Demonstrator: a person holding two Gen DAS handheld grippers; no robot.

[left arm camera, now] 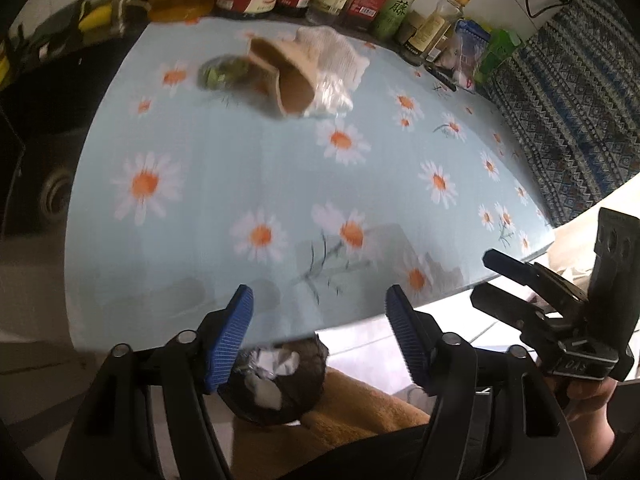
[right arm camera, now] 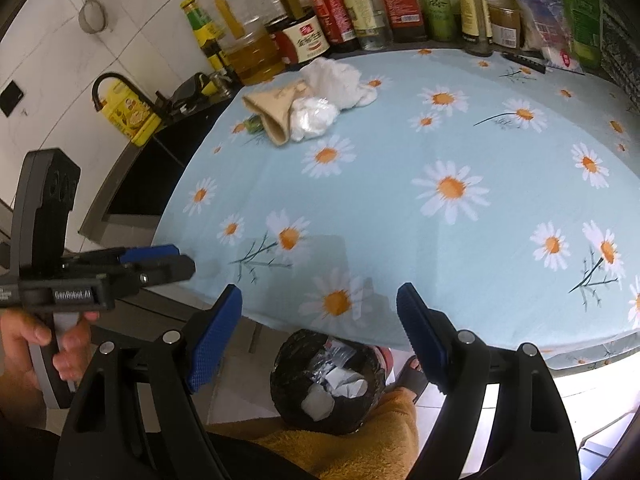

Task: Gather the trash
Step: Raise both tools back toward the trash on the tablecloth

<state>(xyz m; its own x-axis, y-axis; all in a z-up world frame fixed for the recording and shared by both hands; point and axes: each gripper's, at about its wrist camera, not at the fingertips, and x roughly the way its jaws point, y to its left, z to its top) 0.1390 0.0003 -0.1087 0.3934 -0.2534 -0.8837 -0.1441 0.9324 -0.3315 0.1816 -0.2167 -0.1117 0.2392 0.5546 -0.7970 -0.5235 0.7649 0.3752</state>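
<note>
On the daisy cloth (right arm camera: 400,168), crumpled white tissue (right arm camera: 340,80), tan paper cone (right arm camera: 276,116)

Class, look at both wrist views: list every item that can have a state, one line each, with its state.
Left claw: open, empty.
Right claw: open, empty.
Trash bin: black liner, unlidded, crumpled scraps inside.
Beige paper cup: lying on its side on the tablecloth.
White tissue: crumpled, beside the cup.
Oil bottle: upright, partly full.
</note>
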